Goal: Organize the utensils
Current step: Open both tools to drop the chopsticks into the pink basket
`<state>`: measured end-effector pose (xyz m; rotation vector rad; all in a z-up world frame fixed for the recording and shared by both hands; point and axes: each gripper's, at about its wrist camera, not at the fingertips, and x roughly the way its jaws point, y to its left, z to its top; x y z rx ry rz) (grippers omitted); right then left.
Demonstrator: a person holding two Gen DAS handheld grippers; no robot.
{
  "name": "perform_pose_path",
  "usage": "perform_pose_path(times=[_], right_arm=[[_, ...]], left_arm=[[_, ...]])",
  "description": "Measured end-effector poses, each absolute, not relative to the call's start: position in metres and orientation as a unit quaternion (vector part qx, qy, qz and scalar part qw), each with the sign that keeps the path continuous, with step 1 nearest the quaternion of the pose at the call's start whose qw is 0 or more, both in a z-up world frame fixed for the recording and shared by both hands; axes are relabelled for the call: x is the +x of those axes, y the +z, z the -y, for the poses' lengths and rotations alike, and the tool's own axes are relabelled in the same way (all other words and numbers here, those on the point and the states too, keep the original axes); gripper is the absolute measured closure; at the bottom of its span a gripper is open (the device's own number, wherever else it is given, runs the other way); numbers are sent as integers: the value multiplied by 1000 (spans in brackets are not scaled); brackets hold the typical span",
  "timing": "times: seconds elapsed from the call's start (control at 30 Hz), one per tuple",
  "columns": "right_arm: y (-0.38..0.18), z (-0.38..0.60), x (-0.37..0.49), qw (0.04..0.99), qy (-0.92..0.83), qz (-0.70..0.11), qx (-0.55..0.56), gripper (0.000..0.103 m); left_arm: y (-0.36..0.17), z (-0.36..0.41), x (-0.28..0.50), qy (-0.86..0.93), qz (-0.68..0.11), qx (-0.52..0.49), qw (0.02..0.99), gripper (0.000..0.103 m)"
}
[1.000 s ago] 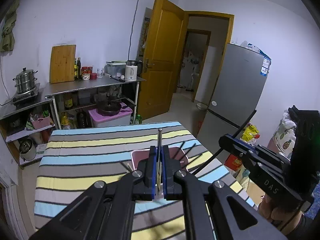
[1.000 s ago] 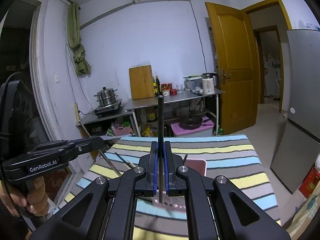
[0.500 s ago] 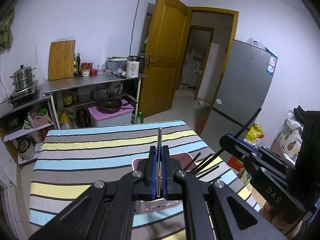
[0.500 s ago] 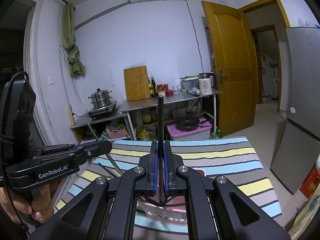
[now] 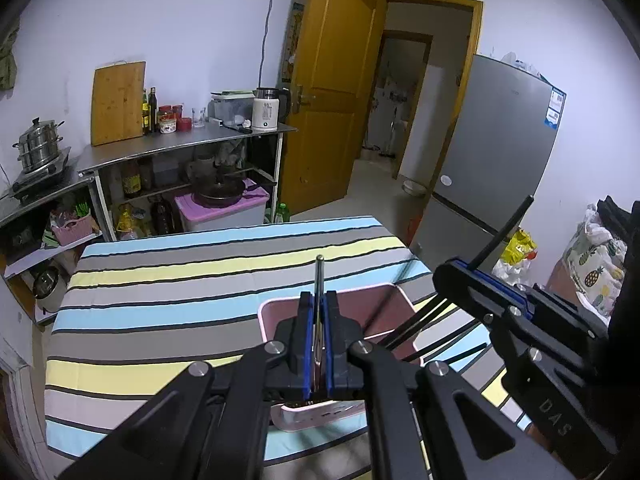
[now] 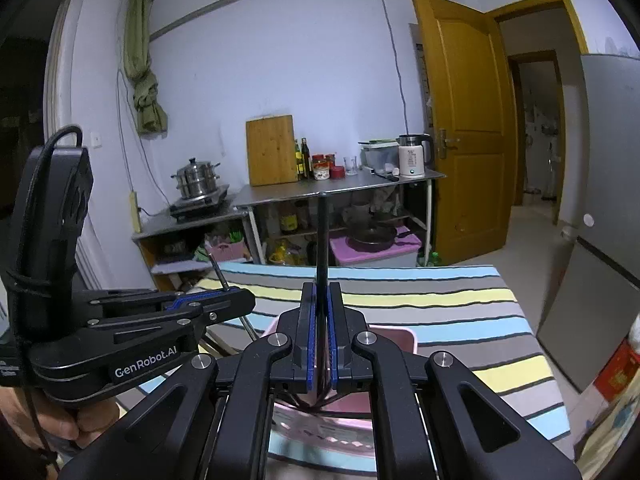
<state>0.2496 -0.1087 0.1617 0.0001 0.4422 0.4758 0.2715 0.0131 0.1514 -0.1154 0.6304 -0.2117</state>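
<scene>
Above the pink basket (image 5: 394, 300) on the striped table (image 5: 168, 292), the left gripper (image 5: 319, 344) is clamped on a metal chopstick (image 5: 319, 276) pointing forward, and the right gripper (image 6: 320, 344) is clamped on a black chopstick (image 6: 322, 236); more black chopsticks (image 5: 432, 320) lean over the basket's right rim.

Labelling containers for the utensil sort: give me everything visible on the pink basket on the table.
The pink basket is a rectangular, plastic-looking bin with rounded corners, a thick pale-pink rim and a darker inside. It sits upright on the striped tablecloth, toward the table's near edge. Its near wall shows slotted cut-outs. Black chopsticks cross its right rim, and others lie on the cloth beside it. Both hand-held grippers hide most of its middle, so what lies inside cannot be told.
</scene>
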Motion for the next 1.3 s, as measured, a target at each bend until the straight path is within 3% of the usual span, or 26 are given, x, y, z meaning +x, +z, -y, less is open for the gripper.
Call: perform_pose_path(times=[0.7,0.77,1.03,1.3], right_arm=[[130,104,264,934,245,-261,-8,98],[132,103,264,933,246,-263,-9,98],[144,110,254,939,239,-247,-7,92],[161,121,236,945,233,-231,0,89]], left_arm=[[118,-7,286,-98,-347,-48,932,97],[119,-7,286,-96,-346,-47,932,94],[132,-11,275,-88,-327,-44,940,69],[146,-22,256,-82,-312,-53,945,69]])
